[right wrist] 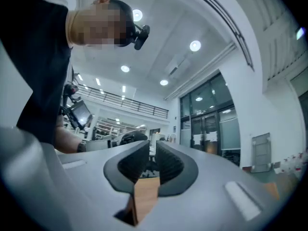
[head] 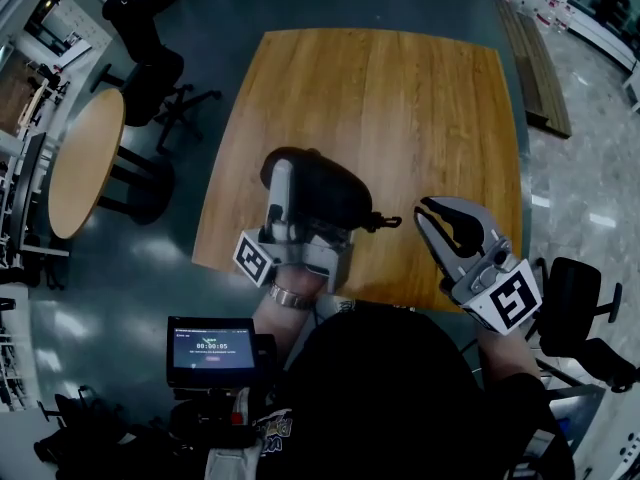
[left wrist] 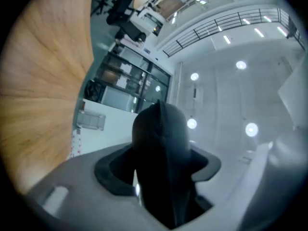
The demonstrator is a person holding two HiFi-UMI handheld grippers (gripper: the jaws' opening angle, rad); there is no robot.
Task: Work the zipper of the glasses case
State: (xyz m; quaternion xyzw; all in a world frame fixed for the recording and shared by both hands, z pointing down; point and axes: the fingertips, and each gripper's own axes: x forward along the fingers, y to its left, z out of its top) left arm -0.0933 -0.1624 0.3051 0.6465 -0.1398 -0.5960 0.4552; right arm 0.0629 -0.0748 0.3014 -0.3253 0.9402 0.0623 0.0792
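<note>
Right, from the head view first: the black glasses case [head: 325, 190] sits over the near part of the wooden surface [head: 400, 98], and the left gripper [head: 292, 218] has it clamped from the person's side, one finger running along the case's left flank. A small black pull tab [head: 383, 222] sticks out of the case's right end, pointing at the right gripper [head: 428, 211], which hangs just beside it without touching, tips drawn together. Over to the left gripper view: the dark case fills the gap, both fingers [left wrist: 113, 174] pressed against it, a firm hold, with wood grain sweeping past on the left. Now the right gripper view: the ribbed fingers [right wrist: 171, 165] are all but closed, only a sliver between them, nothing caught there, just bare wood showing below.
</note>
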